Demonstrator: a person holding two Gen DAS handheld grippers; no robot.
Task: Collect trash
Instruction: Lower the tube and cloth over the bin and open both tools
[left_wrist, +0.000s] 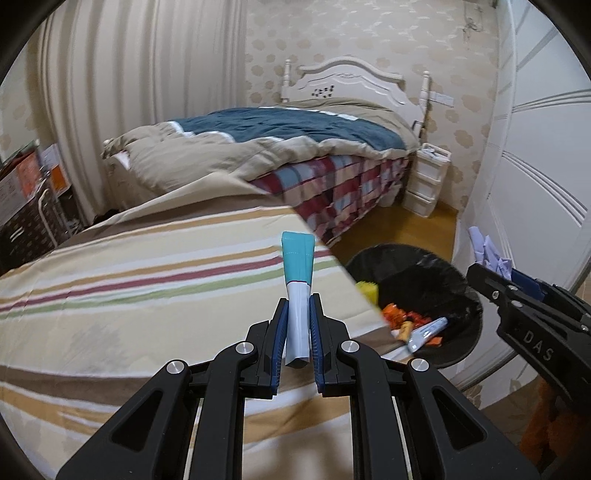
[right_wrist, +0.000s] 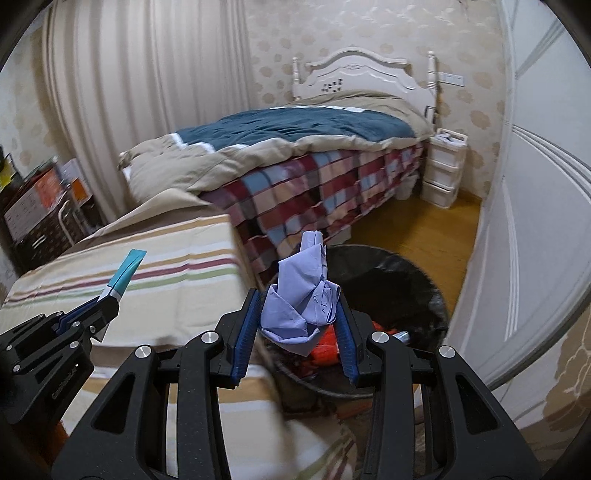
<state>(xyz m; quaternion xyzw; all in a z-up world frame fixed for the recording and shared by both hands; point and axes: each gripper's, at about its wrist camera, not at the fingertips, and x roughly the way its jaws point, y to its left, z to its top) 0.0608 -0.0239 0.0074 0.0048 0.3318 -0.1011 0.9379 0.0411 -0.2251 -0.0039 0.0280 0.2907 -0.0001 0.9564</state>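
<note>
Left gripper (left_wrist: 298, 317) clamped on teal-and-white tube (left_wrist: 297, 280), frame centre, over striped sheet (left_wrist: 147, 280). Right gripper (right_wrist: 295, 314) pinched around crumpled lilac paper (right_wrist: 299, 299) above black bin (right_wrist: 406, 280).

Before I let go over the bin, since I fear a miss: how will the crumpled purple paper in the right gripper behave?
The crumpled purple paper looks light and thin, so it may drift as it falls. Its folds bulge between the fingers, so it probably springs open somewhat. It seems unlikely to roll, and the trash bin sits just beyond it.
</note>
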